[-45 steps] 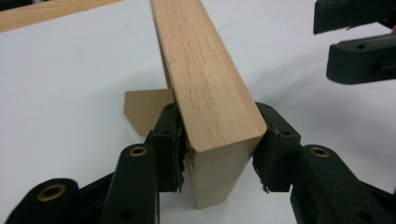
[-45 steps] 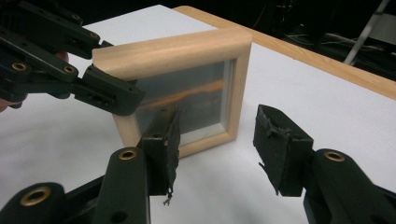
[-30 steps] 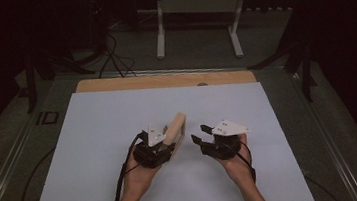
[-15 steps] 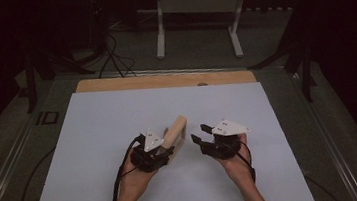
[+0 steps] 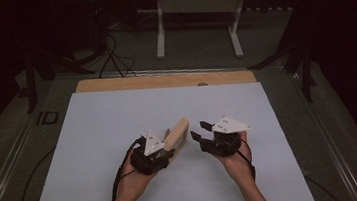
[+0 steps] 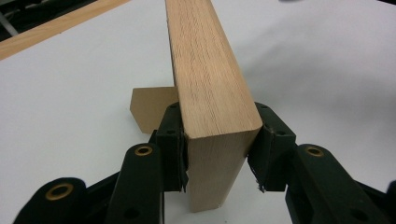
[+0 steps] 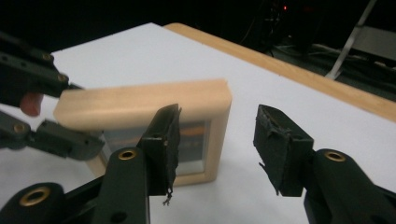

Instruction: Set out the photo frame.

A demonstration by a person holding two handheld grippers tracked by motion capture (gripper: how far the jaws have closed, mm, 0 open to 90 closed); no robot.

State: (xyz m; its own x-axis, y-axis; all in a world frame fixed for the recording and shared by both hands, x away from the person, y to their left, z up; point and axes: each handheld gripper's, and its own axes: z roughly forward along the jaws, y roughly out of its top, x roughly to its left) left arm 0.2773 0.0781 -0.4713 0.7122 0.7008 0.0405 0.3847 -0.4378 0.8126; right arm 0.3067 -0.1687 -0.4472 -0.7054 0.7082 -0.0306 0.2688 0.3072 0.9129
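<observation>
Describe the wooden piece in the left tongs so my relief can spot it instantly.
On the white table sheet, near its middle, the left tongs clamp a pale wooden picture frame standing on edge. It is the sheet's sole wooden object, with a brown stand flap behind it.

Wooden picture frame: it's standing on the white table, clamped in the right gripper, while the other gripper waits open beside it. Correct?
Not quite. The left gripper clamps the wooden picture frame; the left gripper view shows its fingers pressed on both sides of the frame's edge. The right gripper is the open one, beside the frame on the white table.
</observation>
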